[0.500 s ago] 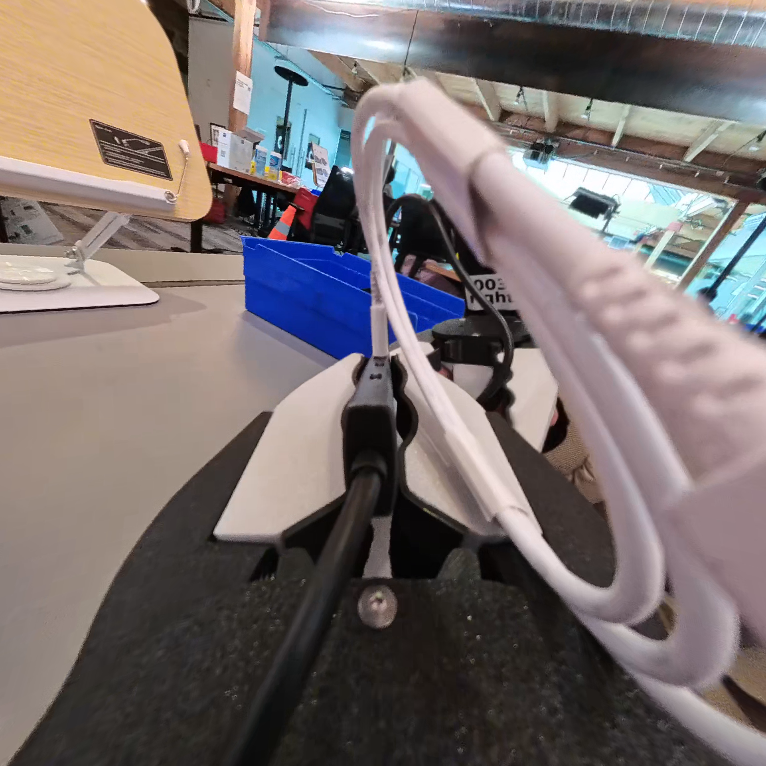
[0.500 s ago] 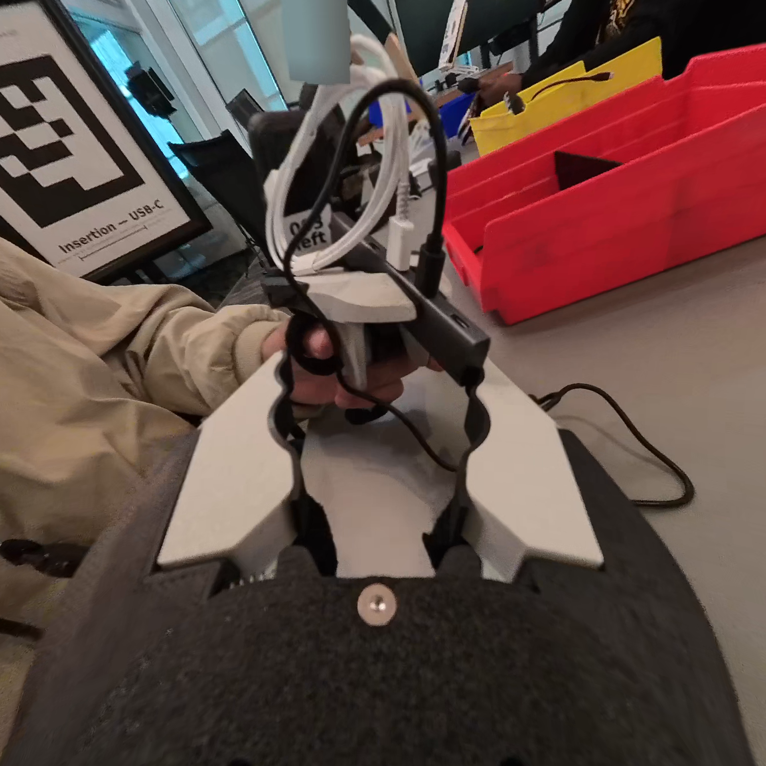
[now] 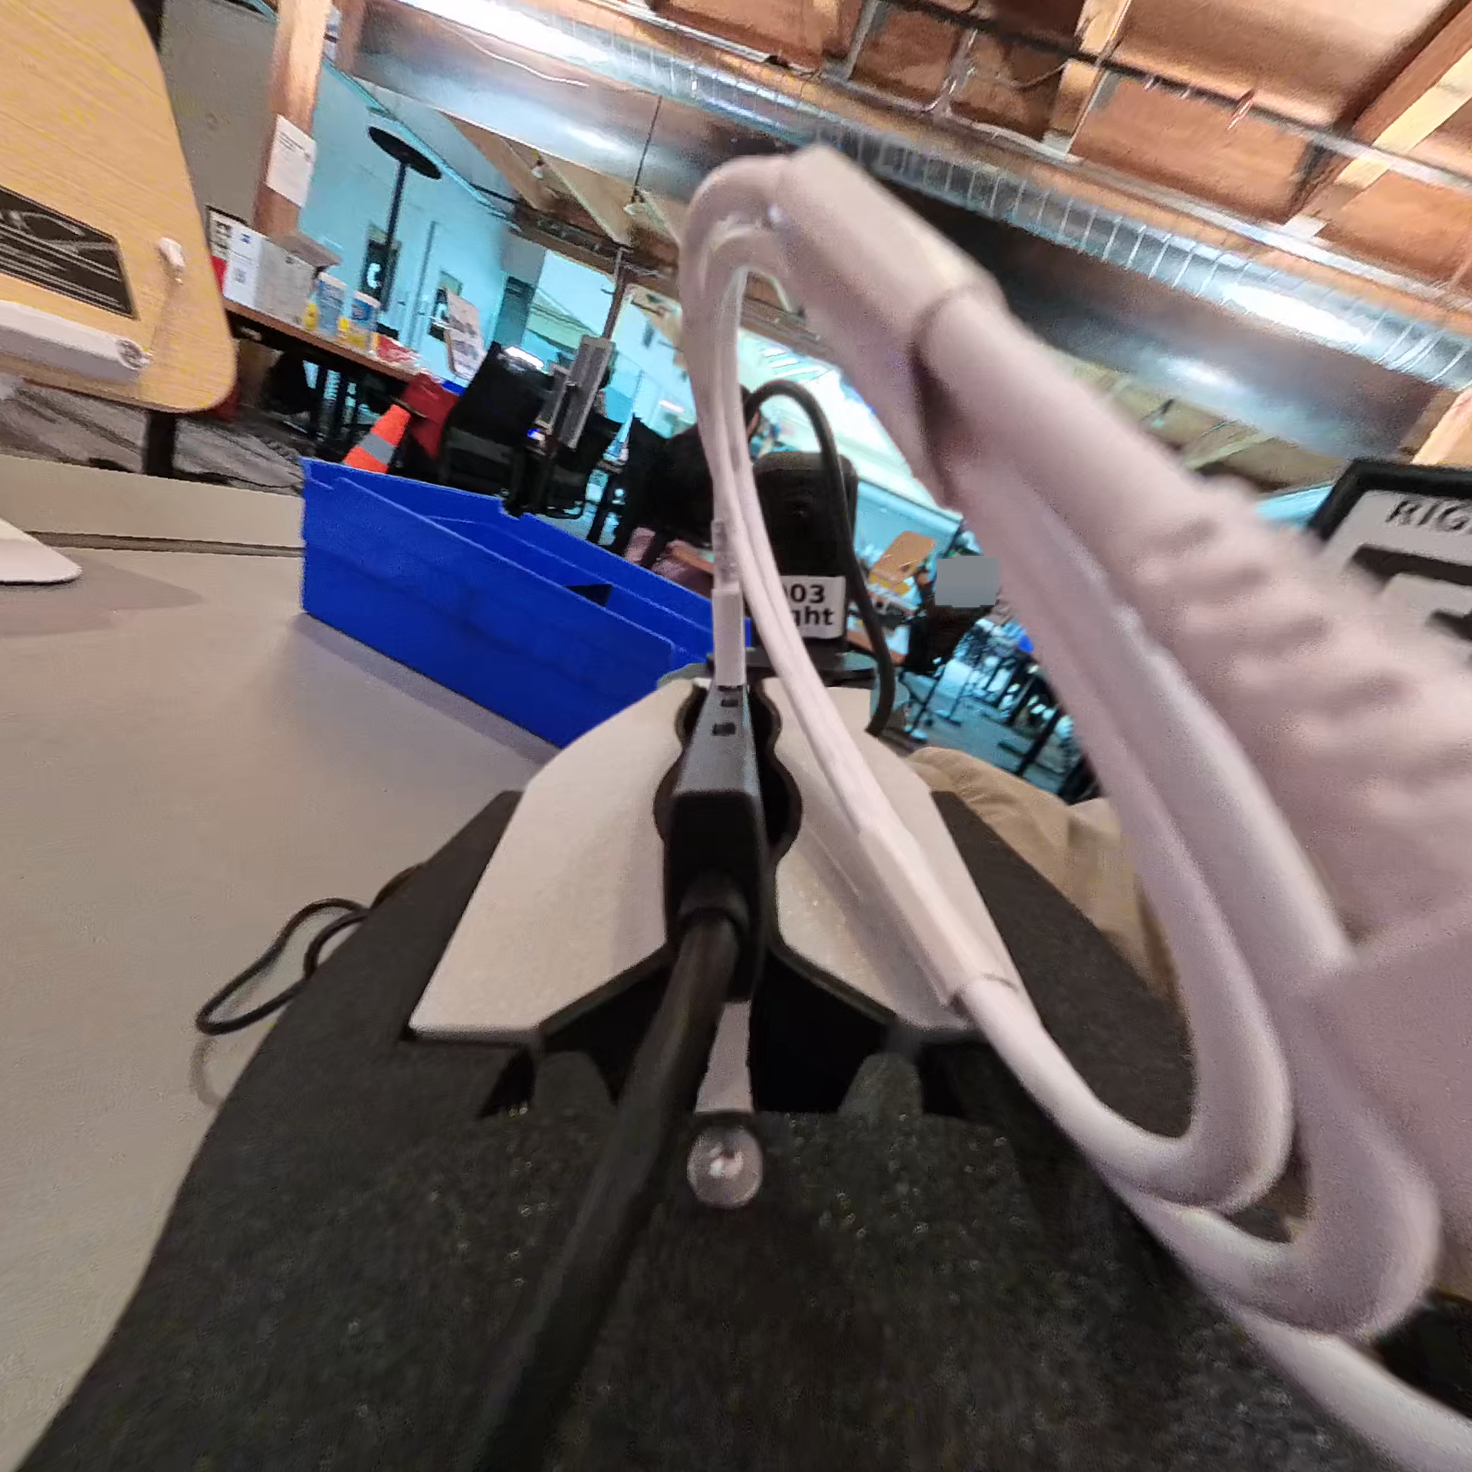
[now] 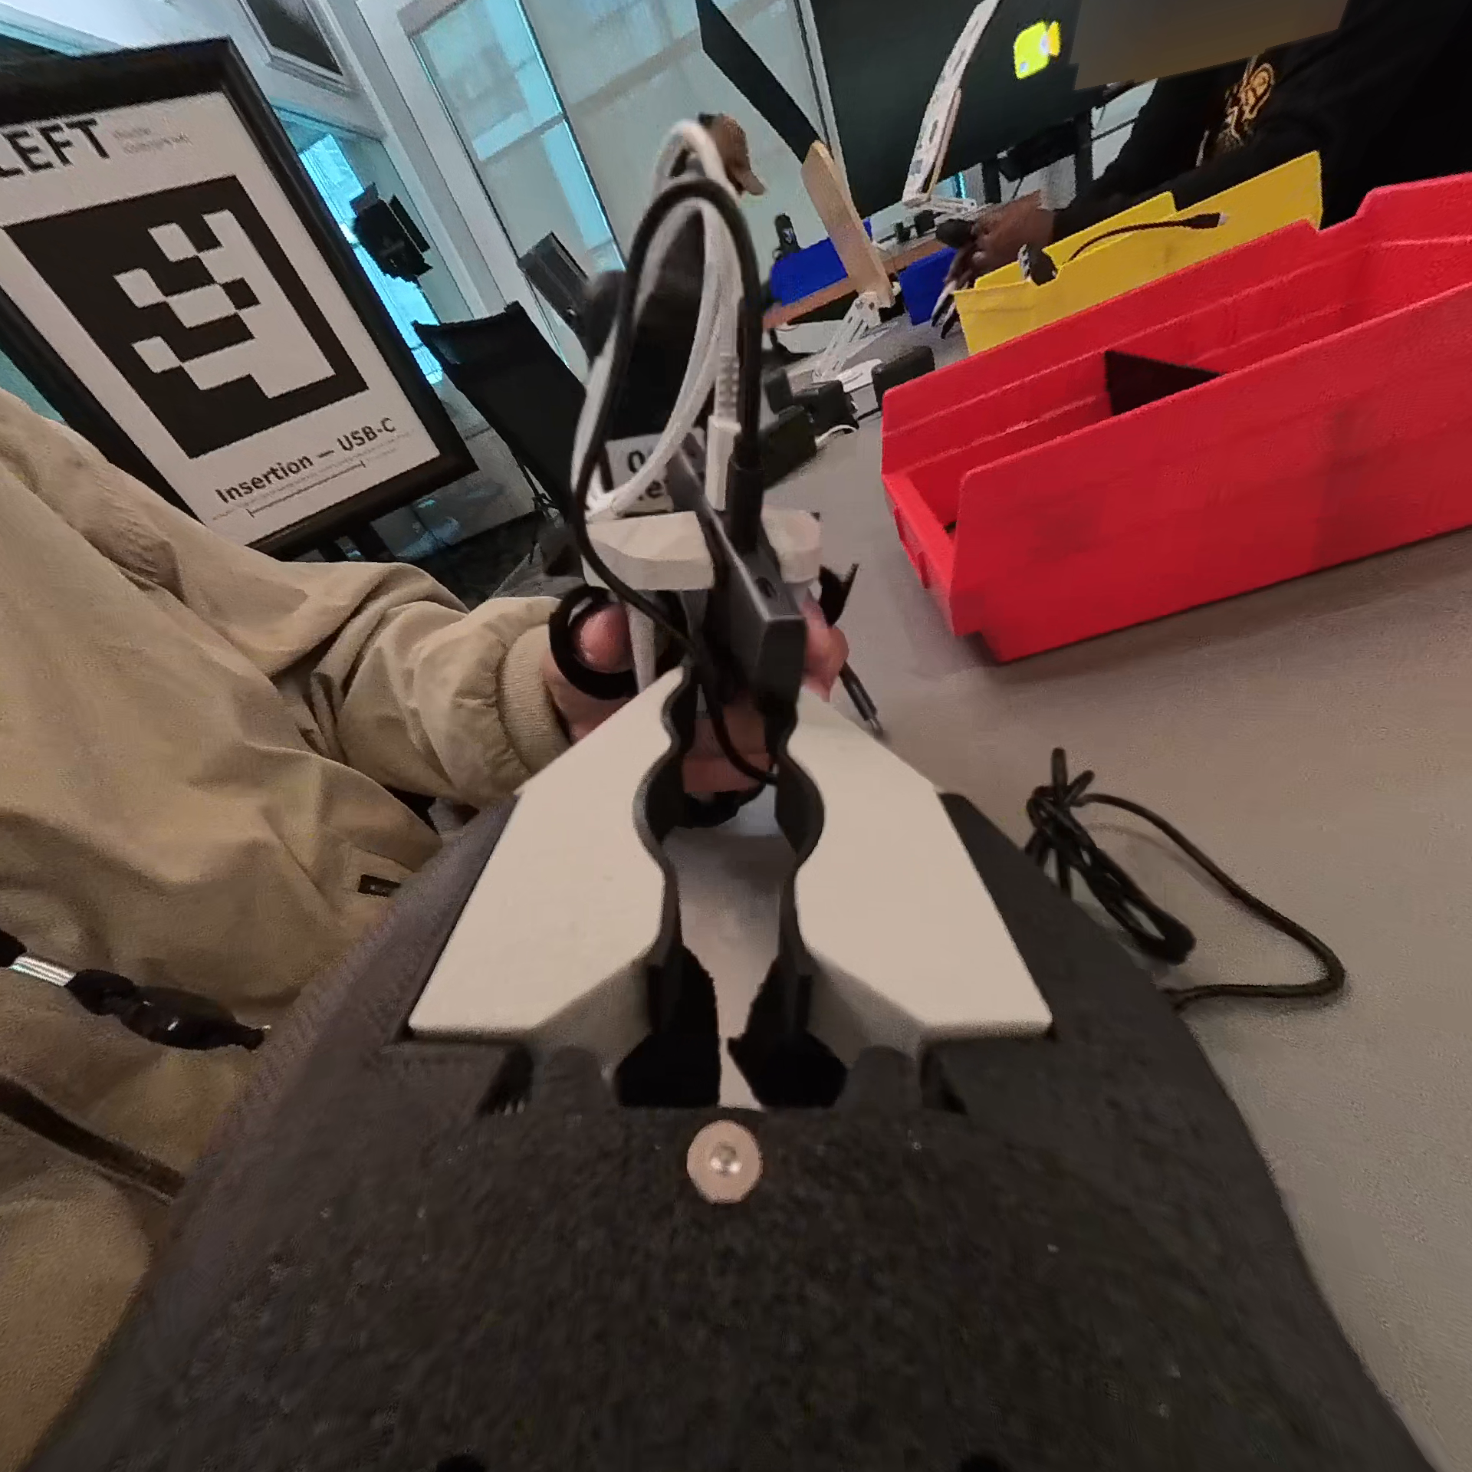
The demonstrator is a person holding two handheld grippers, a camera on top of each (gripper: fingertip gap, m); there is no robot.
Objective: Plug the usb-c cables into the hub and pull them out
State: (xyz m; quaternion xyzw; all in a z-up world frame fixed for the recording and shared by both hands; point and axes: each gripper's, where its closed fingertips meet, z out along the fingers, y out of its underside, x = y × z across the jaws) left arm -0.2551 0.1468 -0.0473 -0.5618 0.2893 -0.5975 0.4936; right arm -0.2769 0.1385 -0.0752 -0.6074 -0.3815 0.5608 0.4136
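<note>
My left gripper (image 3: 721, 705) is shut on the dark grey hub (image 3: 717, 796) and holds it above the table. The hub's black lead (image 3: 637, 1115) runs back toward the camera. A white cable's plug (image 3: 726, 629) stands in the hub's far end, and its strapped white coil (image 3: 1035, 796) hangs at the right. In the right wrist view the hub (image 4: 757, 613) points end-on at me, with a white plug (image 4: 721, 454) and a black plug (image 4: 745, 486) in its top. My right gripper (image 4: 737, 705) is narrowly open, its tips just short of the hub's near end, with nothing between them.
A red bin (image 4: 1195, 494) and a yellow bin (image 4: 1115, 263) stand at the right. A loose black cable (image 4: 1115, 884) lies on the grey table. A blue bin (image 3: 494, 605), a framed marker sign (image 4: 183, 319) and a beige sleeve (image 4: 239, 717) are nearby. The tips of both grippers are at nearly the same place.
My right gripper's fingers have closed in to a narrow gap and moved nearer the hub's end. The left gripper has turned the hub more end-on toward the right view.
</note>
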